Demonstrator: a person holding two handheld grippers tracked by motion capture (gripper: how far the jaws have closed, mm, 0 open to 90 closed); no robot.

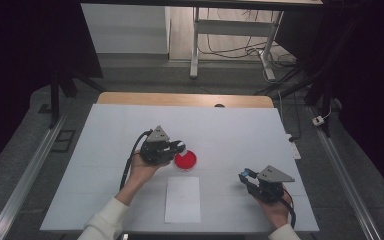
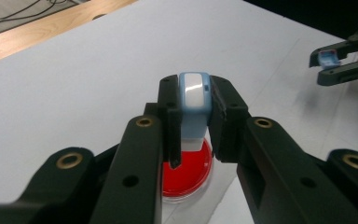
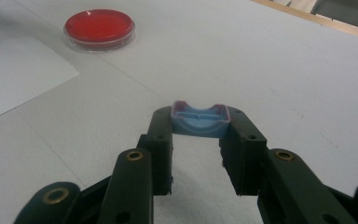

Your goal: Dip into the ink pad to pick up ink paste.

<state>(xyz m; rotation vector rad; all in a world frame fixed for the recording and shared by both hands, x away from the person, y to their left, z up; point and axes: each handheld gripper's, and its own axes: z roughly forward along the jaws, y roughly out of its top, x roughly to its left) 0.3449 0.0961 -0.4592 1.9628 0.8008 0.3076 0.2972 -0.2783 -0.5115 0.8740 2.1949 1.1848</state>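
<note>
Two grippers hold parts: the left gripper [image 2: 193, 135] has its jaws clamped on a blue stamp [image 2: 194, 100] just above the red dish [image 2: 186, 175]; the right gripper [image 3: 199, 140] clamps the blue cap [image 3: 199, 120]. Next, probably, press down gently.

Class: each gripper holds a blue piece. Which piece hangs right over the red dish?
The left gripper's white-faced blue piece, above the red dish; the right gripper's blue cap is well away.

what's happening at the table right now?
A person works with a hand-held gripper in each hand. The left hand-held gripper is shut on a small blue and white stamp-like block, held over a round red dish on the white table. The right hand-held gripper is shut on a blue cap, held apart near the table's right side. A sheet of paper lies between the two hands.
</note>
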